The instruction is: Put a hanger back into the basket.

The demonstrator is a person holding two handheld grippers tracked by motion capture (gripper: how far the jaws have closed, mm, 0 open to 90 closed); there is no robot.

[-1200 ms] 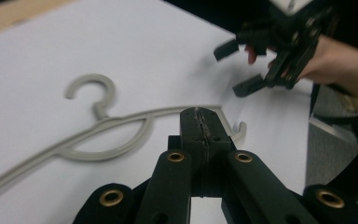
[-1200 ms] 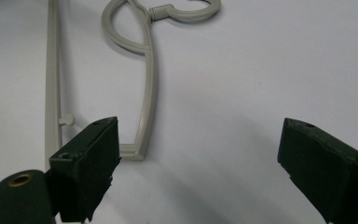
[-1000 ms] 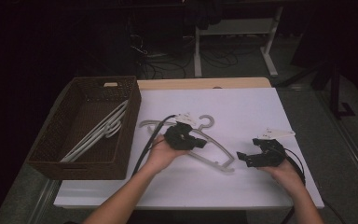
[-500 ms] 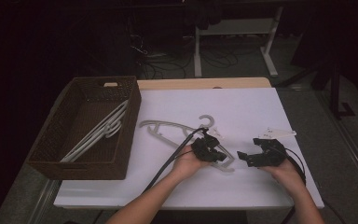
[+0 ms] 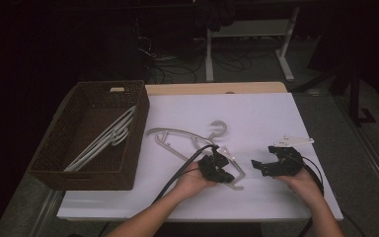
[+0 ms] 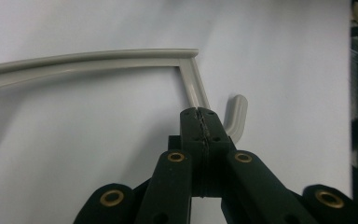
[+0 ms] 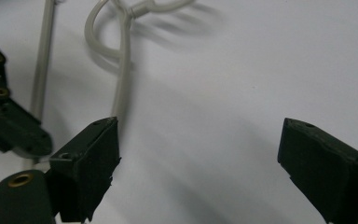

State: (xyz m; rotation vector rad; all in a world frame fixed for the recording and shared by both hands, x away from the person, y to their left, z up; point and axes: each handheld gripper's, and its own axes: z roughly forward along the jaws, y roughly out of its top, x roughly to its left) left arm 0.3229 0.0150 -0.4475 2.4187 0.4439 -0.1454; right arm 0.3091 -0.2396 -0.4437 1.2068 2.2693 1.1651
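Observation:
A pale grey plastic hanger [image 5: 176, 134] lies flat on the white table cover [image 5: 256, 113], its hook [image 5: 220, 125] pointing away from me. My left gripper [image 5: 225, 174] rests low over the hanger's right end. In the left gripper view its jaws [image 6: 204, 116] are pressed together, seam to seam. The hanger's corner bar [image 6: 192, 79] runs under the tips and a short curved tab [image 6: 237, 114] shows beside them. My right gripper [image 5: 257, 168] sits to the right with jaws pointing left. It stands open [image 7: 200, 154] over bare cover, and the hanger's hook [image 7: 103, 32] lies ahead.
A dark wicker basket [image 5: 86, 178] stands at the left of the table with several pale hangers [image 5: 103, 140] lying in it. Black cables trail from both grippers toward the front edge. Desk legs and floor cables lie beyond the table's far edge.
My left hand has moved right and toward me along the hanger, from its middle to its right end, and sunk closer to the table. The right gripper has stayed put.

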